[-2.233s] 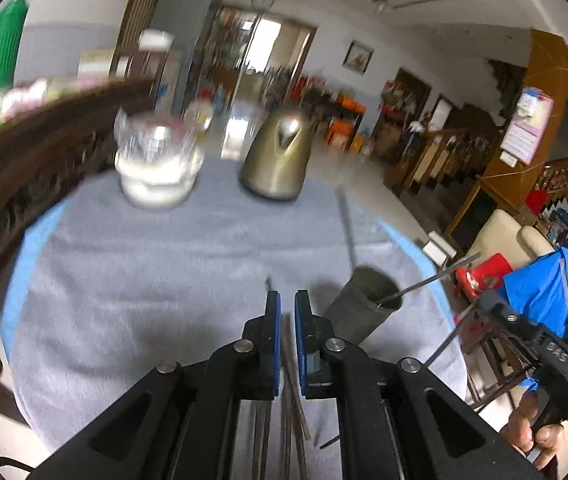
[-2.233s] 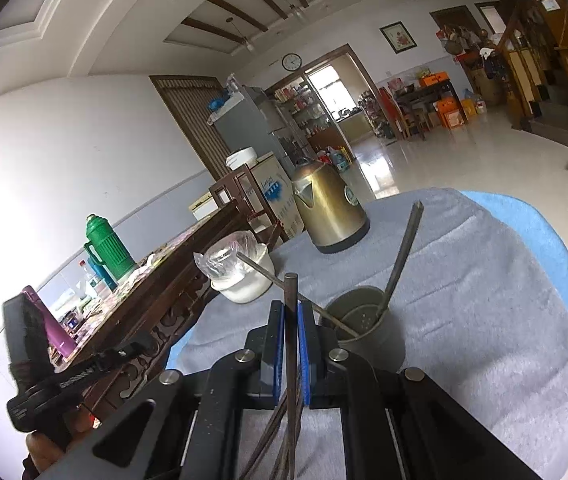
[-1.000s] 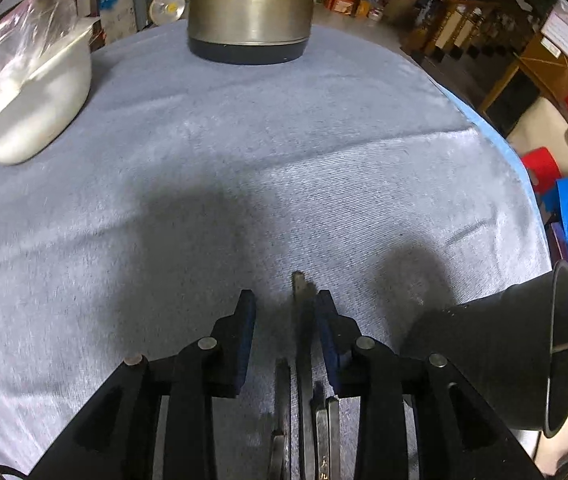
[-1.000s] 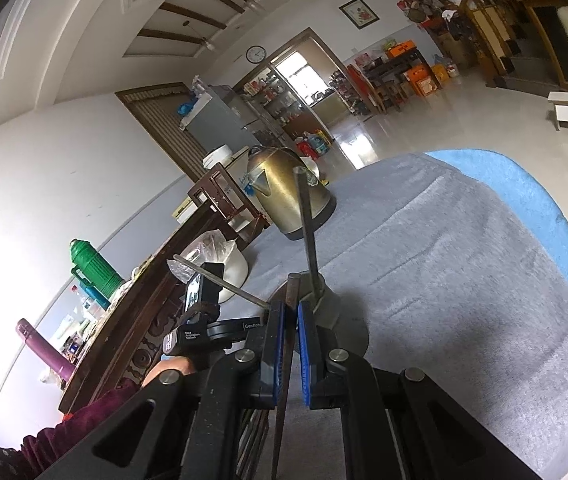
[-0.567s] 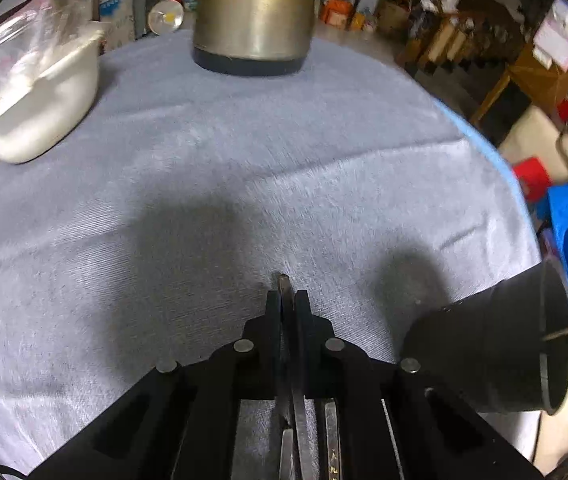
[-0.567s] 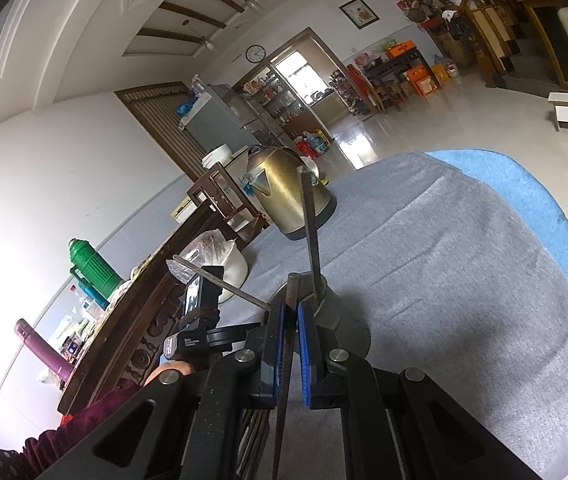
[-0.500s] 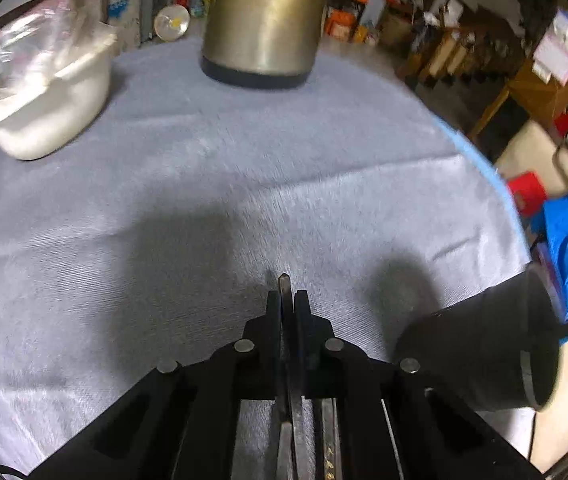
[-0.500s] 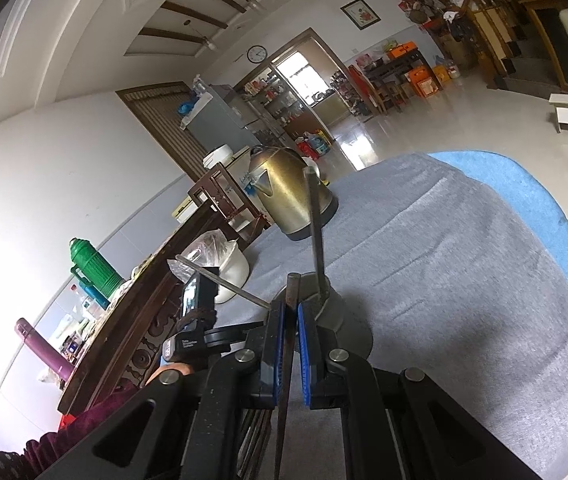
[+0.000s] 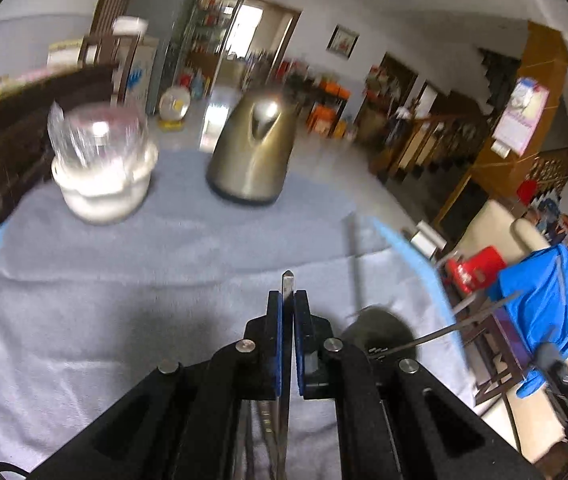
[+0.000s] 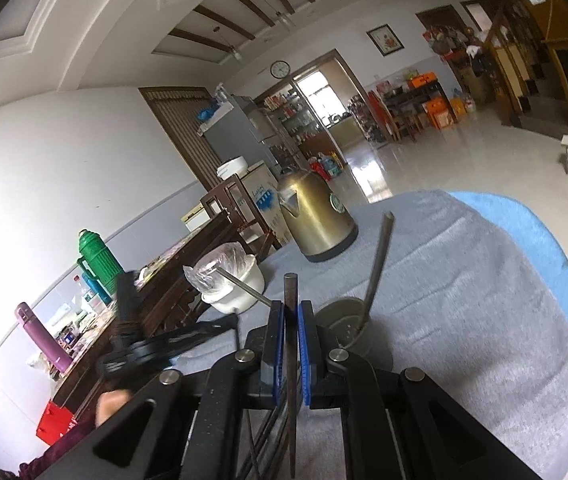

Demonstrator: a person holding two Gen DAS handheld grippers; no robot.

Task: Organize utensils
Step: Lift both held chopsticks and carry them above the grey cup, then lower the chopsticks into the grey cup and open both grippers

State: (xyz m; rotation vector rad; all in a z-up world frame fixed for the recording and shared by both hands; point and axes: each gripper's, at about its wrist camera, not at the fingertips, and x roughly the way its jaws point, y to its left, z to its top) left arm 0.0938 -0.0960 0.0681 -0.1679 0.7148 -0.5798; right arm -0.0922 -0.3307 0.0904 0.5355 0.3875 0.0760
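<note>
My left gripper (image 9: pixel 287 297) is shut on a flat metal utensil (image 9: pixel 287 280), its tip poking out past the pads, lifted over the grey cloth (image 9: pixel 124 300). Several more utensils (image 9: pixel 266 428) lie on the cloth under it. A dark holder cup (image 9: pixel 377 330) stands just to the right with two metal sticks (image 9: pixel 459 325) leaning out. In the right wrist view my right gripper (image 10: pixel 291 307) is shut on a dark metal stick (image 10: pixel 289 292), close to the cup (image 10: pixel 343 326). The left gripper (image 10: pixel 228 323) shows blurred at the left there.
A bronze kettle (image 9: pixel 254 152) and a white bowl covered in plastic (image 9: pixel 102 176) stand at the far side of the round table. A dark wooden cabinet (image 10: pixel 188 268) borders the left. Chairs with blue cloth (image 9: pixel 543 304) stand off the right edge.
The left jaws closed on the flat utensil, then the gripper rose off the cloth and tilted up, bringing the room into view. The right gripper lifted slightly, still holding its stick.
</note>
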